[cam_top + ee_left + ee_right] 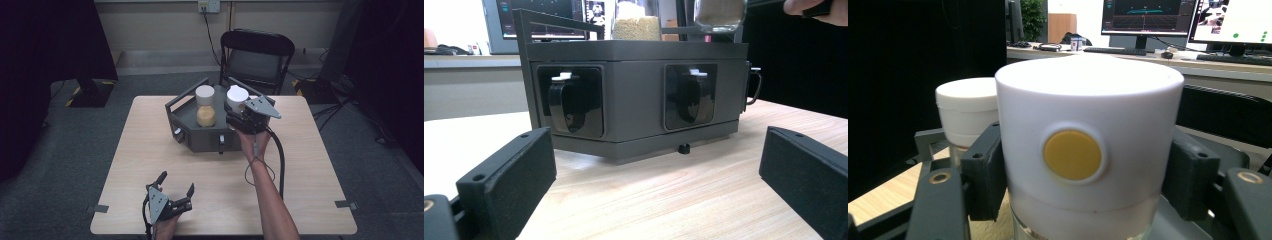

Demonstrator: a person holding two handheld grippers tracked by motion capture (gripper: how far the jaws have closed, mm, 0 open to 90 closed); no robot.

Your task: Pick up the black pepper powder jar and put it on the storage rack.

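White-capped jar [1088,150] with a yellow dot on its cap, pinched by the right gripper [239,119] fingers over the grey rack [200,135], left gripper [175,192] fingers spread above the counter [310,165], left gripper view shows the rack's front recesses [574,100]

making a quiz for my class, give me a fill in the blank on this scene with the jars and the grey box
1. The right gripper is shut on a jar's ____ lid.
2. The round dot on that lid is ____.
3. The left gripper rests on the table with its jaws ____.
4. The other jar stands in the grey ____.

Missing words: white; yellow; open; box
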